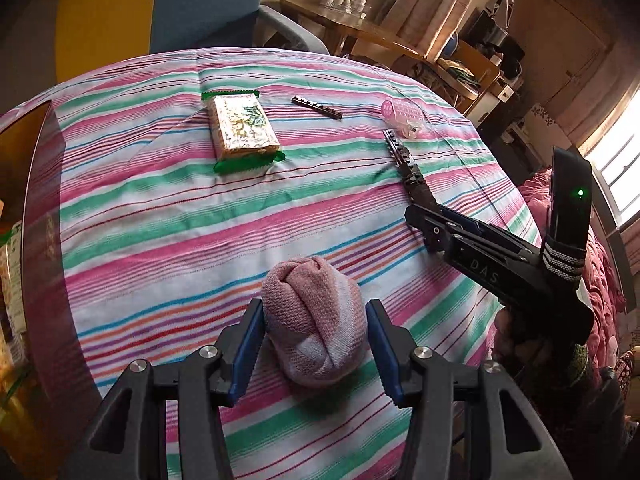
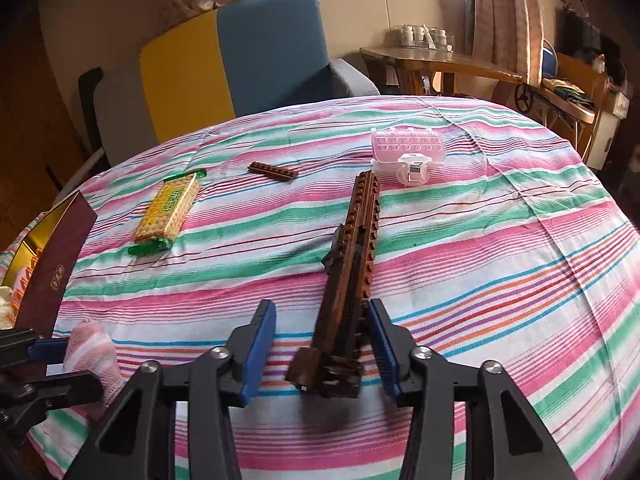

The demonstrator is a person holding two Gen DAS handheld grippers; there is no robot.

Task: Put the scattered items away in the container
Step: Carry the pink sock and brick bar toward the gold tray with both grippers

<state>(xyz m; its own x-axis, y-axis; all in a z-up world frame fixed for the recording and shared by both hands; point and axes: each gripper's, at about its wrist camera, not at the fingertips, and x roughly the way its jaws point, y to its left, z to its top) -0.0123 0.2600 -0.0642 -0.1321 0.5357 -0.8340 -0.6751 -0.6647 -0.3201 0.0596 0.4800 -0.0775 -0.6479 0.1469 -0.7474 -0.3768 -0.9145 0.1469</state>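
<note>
The sock, rolled into a soft pink-and-white bundle, lies on the striped cloth between the fingers of the left gripper; the jaws stand wide and straddle it without squeezing. It looks light and squashy, so a grip across its fat middle should hold. Its long axis runs away from the camera, folded end far. The brick strip, a long stiff studded bar, lies between the spread fingers of the right gripper, touching the right pad, not clamped. It may come apart, so hold near the thick near end. It points toward the pink clip. The biscuits and the box lie to the left.
</note>
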